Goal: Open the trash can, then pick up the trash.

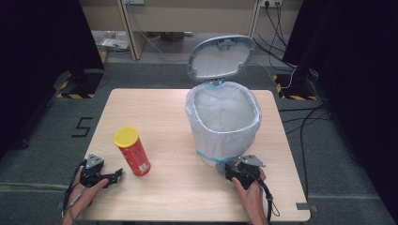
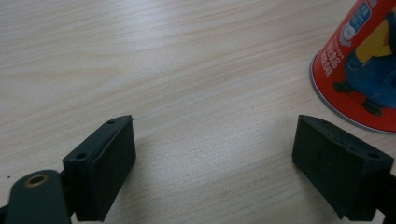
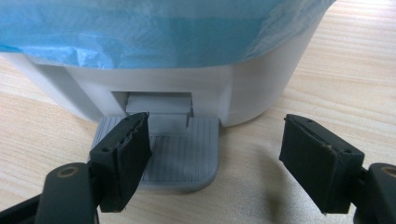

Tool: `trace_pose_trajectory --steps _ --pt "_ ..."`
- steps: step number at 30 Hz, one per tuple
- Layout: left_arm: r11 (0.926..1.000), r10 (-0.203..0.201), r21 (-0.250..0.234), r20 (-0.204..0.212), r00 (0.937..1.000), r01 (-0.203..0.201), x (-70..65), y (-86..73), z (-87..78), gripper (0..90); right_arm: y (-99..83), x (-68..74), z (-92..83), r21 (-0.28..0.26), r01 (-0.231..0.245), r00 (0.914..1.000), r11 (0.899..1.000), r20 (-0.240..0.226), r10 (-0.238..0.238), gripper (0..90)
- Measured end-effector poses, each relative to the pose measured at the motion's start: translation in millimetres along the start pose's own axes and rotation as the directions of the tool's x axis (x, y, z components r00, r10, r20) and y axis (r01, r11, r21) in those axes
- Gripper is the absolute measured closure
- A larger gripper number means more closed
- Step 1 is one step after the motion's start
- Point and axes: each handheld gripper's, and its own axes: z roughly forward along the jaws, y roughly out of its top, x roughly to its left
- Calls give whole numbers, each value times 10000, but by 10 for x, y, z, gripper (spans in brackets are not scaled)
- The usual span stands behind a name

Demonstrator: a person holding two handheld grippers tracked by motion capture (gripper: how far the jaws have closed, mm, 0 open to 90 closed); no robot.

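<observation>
The grey ribbed pedal (image 3: 180, 151) is pressed by the spread right gripper (image 3: 215, 156); the lid (image 1: 221, 57) is raised; the red yellow-capped cardboard canister (image 1: 133, 151) remains ungrasped beside the spread left gripper (image 2: 212, 163).

A light wooden table (image 1: 159, 108) carries an upright red can (image 1: 133, 151) and a lined, seemingly empty bin (image 1: 224, 123).

Light wood worktop (image 1: 159, 117) sitting on grey carpet floor (image 1: 342, 187). Black curtains hanging at 10 o'clock (image 1: 37, 42) and 2 o'clock (image 1: 356, 56). Hazard-striped stand bases resting at 10 o'clock (image 1: 70, 89) and 2 o'clock (image 1: 291, 89). Black floor mark (image 1: 82, 126) lying at 9 o'clock, beside worktop edge. Cables (image 1: 300, 122) trailing across carpet at 3 o'clock. Pale wooden cabinet (image 1: 187, 16) standing at 12 o'clock; wall socket (image 1: 270, 3) showing at 1 o'clock.
</observation>
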Motion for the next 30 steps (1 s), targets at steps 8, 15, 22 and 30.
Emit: trace_pose_trajectory --steps 8,15,22,30 --pt "10000 -18 -1 34 10000 18 2 0 0 125 -37 10 -24 -41 -206 9997 9998 -128 205 245" --pt "10000 -7 10 32 10000 7 2 1 1 124 -56 28 -51 -31 -56 9998 10000 -171 56 245" --pt "10000 -5 13 42 10000 5 2 2 1 123 -50 27 -51 13 -58 9998 10000 -203 59 244" --pt "9998 133 -127 230 9996 -130 1 5 -7 148 -47 28 -50 15 2 9998 10000 -195 -2 244"
